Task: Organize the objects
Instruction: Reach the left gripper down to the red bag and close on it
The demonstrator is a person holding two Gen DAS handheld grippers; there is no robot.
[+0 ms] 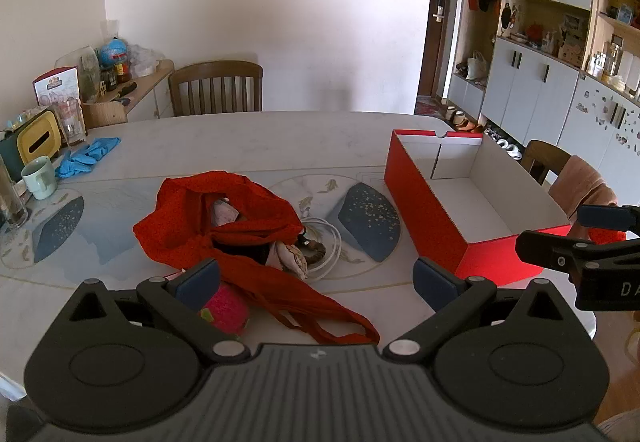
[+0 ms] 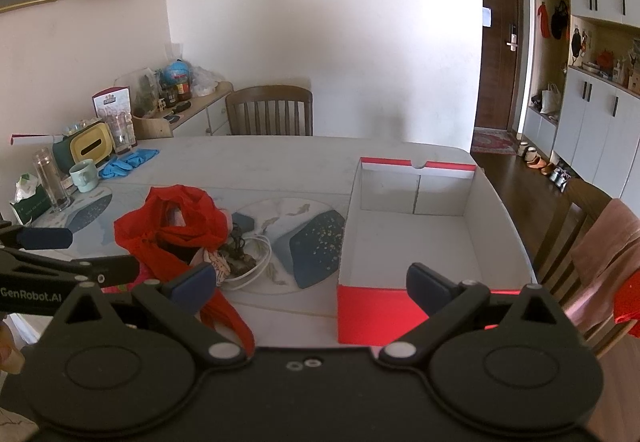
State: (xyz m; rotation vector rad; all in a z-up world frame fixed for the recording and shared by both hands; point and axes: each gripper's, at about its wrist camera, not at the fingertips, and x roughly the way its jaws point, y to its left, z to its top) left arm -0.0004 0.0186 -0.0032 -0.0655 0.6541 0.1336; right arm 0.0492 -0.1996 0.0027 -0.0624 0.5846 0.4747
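A crumpled red cloth bag (image 1: 208,218) (image 2: 176,226) lies mid-table, small items spilling from its mouth: a white cable (image 1: 330,242) (image 2: 256,258), a brown braided ring (image 1: 316,252) and a patterned pouch (image 1: 294,258). A pink ball (image 1: 226,312) sits by the bag's handles. An open red box (image 1: 424,202) (image 2: 376,312) with a white inside stands at the right, with nothing in it. My left gripper (image 1: 316,280) hovers open over the bag's near side. My right gripper (image 2: 310,284) hangs open before the box's near wall. Neither holds anything.
At the table's left edge stand a green mug (image 1: 40,176), a glass (image 1: 74,122), a yellow tissue holder (image 1: 38,140) and blue gloves (image 1: 86,156). Wooden chairs (image 1: 216,88) stand behind and to the right (image 2: 576,238), one draped with pink cloth.
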